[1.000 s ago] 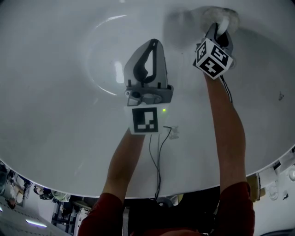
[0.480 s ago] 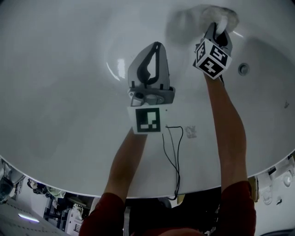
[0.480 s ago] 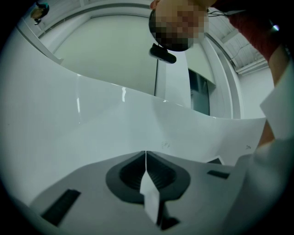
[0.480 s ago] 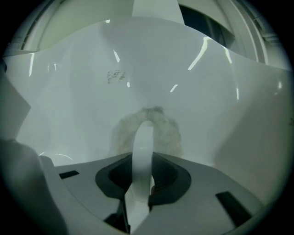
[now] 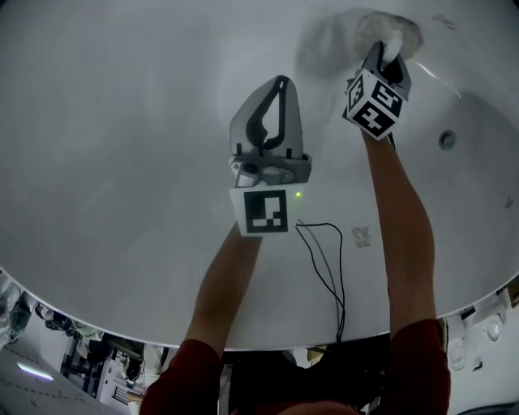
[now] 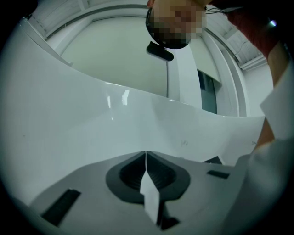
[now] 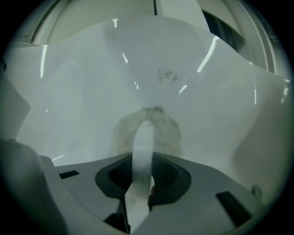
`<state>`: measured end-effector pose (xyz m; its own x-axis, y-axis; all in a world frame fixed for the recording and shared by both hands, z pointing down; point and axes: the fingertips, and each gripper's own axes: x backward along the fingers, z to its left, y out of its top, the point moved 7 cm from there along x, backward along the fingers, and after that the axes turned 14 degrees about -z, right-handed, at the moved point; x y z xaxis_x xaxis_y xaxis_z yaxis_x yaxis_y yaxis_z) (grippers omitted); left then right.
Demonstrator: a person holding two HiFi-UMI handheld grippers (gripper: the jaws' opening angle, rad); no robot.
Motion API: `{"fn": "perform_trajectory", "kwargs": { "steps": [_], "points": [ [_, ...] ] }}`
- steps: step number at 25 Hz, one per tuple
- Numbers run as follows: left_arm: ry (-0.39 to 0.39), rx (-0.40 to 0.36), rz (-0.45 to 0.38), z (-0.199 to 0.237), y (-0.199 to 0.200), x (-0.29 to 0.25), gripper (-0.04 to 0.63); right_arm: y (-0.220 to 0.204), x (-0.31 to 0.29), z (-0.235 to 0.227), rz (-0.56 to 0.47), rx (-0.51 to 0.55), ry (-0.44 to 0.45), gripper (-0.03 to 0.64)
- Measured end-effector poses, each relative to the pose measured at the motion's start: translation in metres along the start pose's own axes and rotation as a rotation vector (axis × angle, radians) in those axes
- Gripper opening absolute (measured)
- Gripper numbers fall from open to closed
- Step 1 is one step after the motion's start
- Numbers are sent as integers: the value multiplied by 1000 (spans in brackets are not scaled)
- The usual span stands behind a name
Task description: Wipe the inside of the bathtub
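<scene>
Bathroom-type setting: glossy white bathtub interior, round metal fitting in its wall.

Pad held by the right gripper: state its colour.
Fuzzy grey pad with a white handle; clearest in the right gripper view.

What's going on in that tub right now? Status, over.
Left tool shut, empty. Right tool shut on scrubber handle, fuzzy pad pressed against bathtub wall. Nothing blocking; round fitting sits off to the right.
</scene>
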<state>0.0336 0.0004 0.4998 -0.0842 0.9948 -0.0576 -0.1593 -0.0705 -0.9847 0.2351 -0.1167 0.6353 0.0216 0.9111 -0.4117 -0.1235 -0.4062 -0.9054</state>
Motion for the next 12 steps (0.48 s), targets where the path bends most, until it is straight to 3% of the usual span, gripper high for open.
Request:
{"fn": "perform_trajectory", "kwargs": {
  "steps": [7, 12],
  "points": [
    [37, 9, 11, 42, -2, 17, 17, -4, 0, 45, 7, 12, 17, 91],
    [38, -2, 19, 40, -7, 22, 17, -10, -3, 60, 6, 21, 62, 91]
  ]
}}
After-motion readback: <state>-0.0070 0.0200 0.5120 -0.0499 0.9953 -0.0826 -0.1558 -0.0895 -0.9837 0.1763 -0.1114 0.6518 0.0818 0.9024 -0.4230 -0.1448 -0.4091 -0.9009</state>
